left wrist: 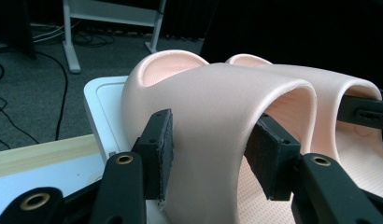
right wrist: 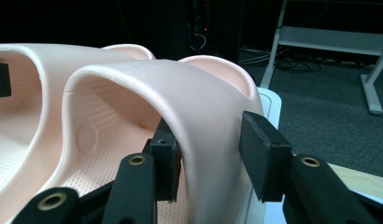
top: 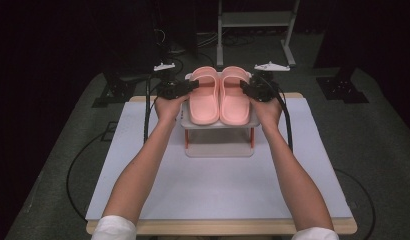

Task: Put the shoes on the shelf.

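On the small white rack at the far middle of the desk, a pair of pink slippers is seen in the high view. The left gripper is set at the outer side of the left slipper, the right gripper at the outer side of the right slipper.

In the left gripper view, the strap of the left slipper is straddled: one pad lies against its outer face, the other sits under the arch. The fingers are partly closed; the strap is touched on the outer side, but a firm clamp cannot be confirmed.

In the right gripper view, the right slipper's strap is held likewise between the fingers; the inner pad touches, while a narrow gap seems left at the outer pad.

Judgement: the step appears to be a grasp on both straps. Both closures should be completed evenly before any lift, so neither slipper twists or drags its neighbour.
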`<action>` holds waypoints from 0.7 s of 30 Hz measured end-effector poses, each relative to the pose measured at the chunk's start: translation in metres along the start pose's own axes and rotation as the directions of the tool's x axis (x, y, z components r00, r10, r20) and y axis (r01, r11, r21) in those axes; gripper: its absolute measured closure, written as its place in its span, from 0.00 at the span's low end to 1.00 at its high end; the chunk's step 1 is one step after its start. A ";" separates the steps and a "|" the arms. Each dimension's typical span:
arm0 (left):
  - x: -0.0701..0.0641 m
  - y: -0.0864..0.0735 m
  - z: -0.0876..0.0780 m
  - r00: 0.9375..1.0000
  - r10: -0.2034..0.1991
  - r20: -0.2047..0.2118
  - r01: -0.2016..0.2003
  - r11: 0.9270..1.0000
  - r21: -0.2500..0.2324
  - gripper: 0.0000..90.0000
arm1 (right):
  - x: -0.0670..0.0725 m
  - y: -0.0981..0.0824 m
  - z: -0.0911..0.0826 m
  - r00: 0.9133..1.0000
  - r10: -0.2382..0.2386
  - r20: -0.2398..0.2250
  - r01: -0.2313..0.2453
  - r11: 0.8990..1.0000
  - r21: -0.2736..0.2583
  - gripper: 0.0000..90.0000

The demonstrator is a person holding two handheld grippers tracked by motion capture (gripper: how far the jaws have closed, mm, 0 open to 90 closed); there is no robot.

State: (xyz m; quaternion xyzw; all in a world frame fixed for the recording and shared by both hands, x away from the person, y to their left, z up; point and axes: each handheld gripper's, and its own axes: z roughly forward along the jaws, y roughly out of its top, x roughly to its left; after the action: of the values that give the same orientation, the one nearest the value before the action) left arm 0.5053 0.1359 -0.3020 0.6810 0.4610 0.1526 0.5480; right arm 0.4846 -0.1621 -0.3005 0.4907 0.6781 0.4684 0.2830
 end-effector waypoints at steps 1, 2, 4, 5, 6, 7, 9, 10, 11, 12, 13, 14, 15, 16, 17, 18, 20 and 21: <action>0.001 0.000 0.001 1.000 0.001 0.000 -0.001 1.000 -0.001 0.59 | 0.000 0.000 0.000 1.000 0.000 0.001 0.000 1.000 -0.001 0.65; 0.001 0.000 0.001 1.000 0.001 0.000 -0.001 1.000 -0.001 0.58 | 0.000 0.000 0.001 1.000 0.001 0.001 -0.001 1.000 -0.002 0.65; 0.001 0.000 0.001 1.000 0.001 0.001 -0.001 1.000 -0.003 0.58 | 0.000 0.000 0.002 1.000 -0.001 0.004 0.001 1.000 -0.004 0.65; 0.001 0.000 0.001 1.000 0.000 0.002 0.000 1.000 -0.002 0.58 | 0.000 0.000 0.002 1.000 -0.001 0.004 0.001 1.000 -0.004 0.65; 0.001 0.001 0.002 1.000 -0.003 0.001 0.003 1.000 -0.004 0.58 | 0.000 0.001 0.002 1.000 0.000 0.005 0.000 1.000 -0.004 0.65; 0.002 0.001 0.002 1.000 -0.004 0.000 0.004 1.000 0.001 0.58 | 0.000 0.001 0.003 1.000 0.001 0.008 -0.001 1.000 -0.003 0.65; 0.002 0.002 0.003 1.000 0.003 0.001 -0.003 1.000 -0.001 0.58 | 0.001 0.001 0.003 1.000 -0.001 0.012 0.001 1.000 -0.002 0.65; 0.003 0.002 0.003 1.000 0.001 0.002 -0.001 1.000 -0.002 0.58 | 0.000 0.001 0.004 1.000 -0.002 0.012 0.002 1.000 -0.002 0.65; 0.004 0.002 0.004 1.000 -0.003 0.003 0.003 1.000 -0.002 0.58 | 0.000 0.002 0.004 1.000 -0.002 0.012 0.002 1.000 -0.002 0.65; 0.004 0.002 0.004 1.000 -0.004 0.003 0.004 1.000 -0.003 0.58 | 0.000 0.001 0.005 1.000 0.000 0.014 0.000 1.000 -0.004 0.65; 0.004 0.002 0.005 1.000 -0.005 0.005 0.005 1.000 -0.007 0.58 | 0.000 0.002 0.006 1.000 0.000 0.016 0.000 1.000 -0.003 0.65; 0.005 0.002 0.005 1.000 -0.006 0.006 0.006 1.000 -0.010 0.58 | 0.000 0.002 0.006 1.000 0.000 0.016 0.000 1.000 -0.003 0.65; 0.005 0.002 0.005 1.000 -0.007 0.007 0.007 1.000 -0.009 0.58 | 0.000 0.003 0.007 1.000 0.000 0.019 0.000 1.000 0.000 0.65; 0.006 0.002 0.006 1.000 -0.010 0.009 0.010 1.000 -0.011 0.58 | 0.000 0.003 0.007 1.000 -0.003 0.021 0.003 1.000 0.002 0.65; 0.006 0.002 0.006 1.000 -0.009 0.010 0.009 1.000 -0.013 0.58 | 0.000 0.004 0.008 1.000 -0.003 0.023 0.003 1.000 0.005 0.65; 0.007 0.002 0.006 1.000 -0.010 0.011 0.010 1.000 -0.015 0.58 | 0.000 0.004 0.008 1.000 -0.003 0.024 0.003 1.000 0.003 0.65; 0.007 0.002 0.007 1.000 -0.010 0.011 0.011 1.000 -0.016 0.58 | 0.000 0.004 0.010 1.000 -0.003 0.025 0.003 1.000 0.002 0.66; 0.008 0.002 0.007 1.000 -0.011 0.011 0.012 1.000 -0.017 0.58 | -0.001 0.004 0.010 1.000 -0.004 0.026 0.004 1.000 0.001 0.66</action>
State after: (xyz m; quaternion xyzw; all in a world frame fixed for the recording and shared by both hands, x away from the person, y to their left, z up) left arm 0.5152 0.1379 -0.3048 0.6745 0.4606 0.1497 0.5573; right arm 0.4948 -0.1587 -0.3011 0.4957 0.6754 0.4611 0.2926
